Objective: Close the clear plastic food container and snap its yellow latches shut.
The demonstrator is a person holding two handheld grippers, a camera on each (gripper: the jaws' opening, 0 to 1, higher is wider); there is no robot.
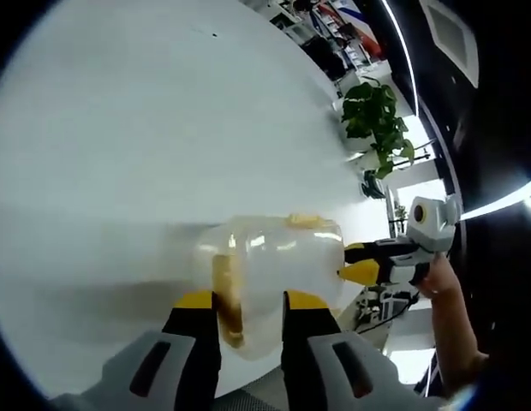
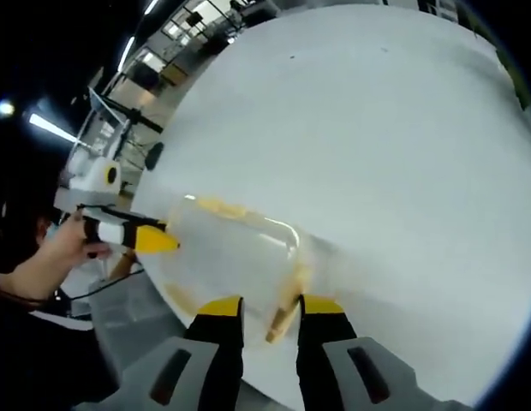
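Both grippers flank the container (image 1: 270, 278) — left gripper (image 1: 250, 301) and right gripper (image 2: 270, 306) each spread around a yellow latch; I squeeze evenly, keeping it flat on the table (image 1: 146, 128).

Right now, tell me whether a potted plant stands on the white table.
No: in the left gripper view the potted plant stands beyond the white table edge, not on it.

I see the clear plastic food container (image 1: 270, 274) on the round white table (image 1: 146, 128), near its edge. My left gripper (image 1: 248, 301) and right gripper (image 2: 270, 304) stand at its opposite ends.
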